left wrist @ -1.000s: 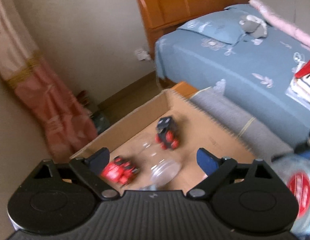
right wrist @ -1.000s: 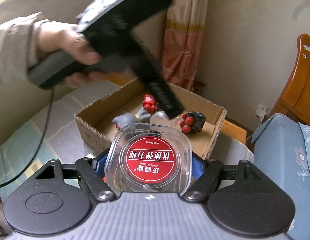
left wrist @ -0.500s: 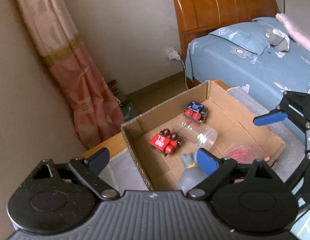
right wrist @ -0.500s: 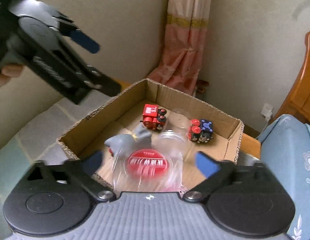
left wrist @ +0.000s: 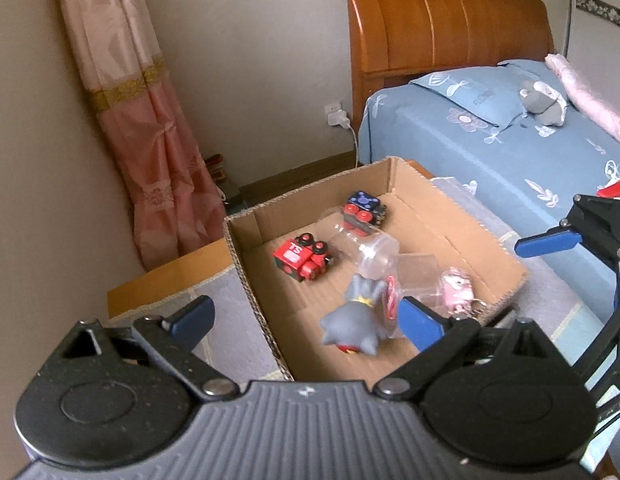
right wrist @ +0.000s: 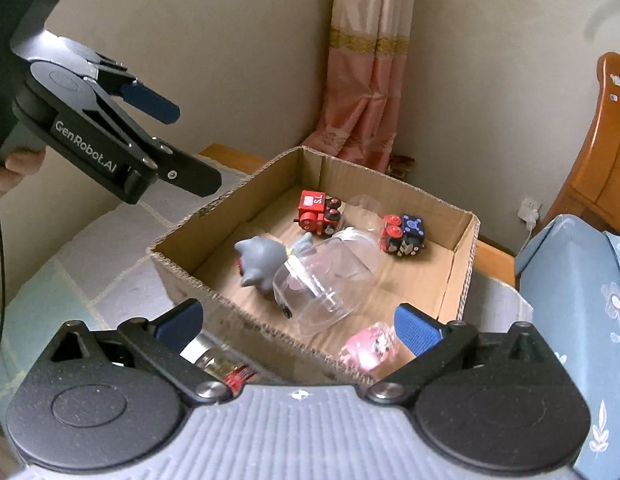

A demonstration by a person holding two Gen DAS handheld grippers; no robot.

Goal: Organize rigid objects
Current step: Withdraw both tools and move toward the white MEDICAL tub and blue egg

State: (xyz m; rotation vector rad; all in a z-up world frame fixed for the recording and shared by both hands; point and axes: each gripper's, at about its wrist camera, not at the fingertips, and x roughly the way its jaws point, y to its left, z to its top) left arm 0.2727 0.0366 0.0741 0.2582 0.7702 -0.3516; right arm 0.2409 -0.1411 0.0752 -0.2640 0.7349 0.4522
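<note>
- Two grippers, both empty: left gripper with jaws opening, right gripper spread wide.
- Clear container lies in cardboard box, just beyond right gripper's fingertips.

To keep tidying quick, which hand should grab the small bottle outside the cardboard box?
Right. The small bottle lies just below the right gripper, by its open fingers, outside the cardboard box. The left gripper, fingers opening and empty, is raised off to the side.
</note>
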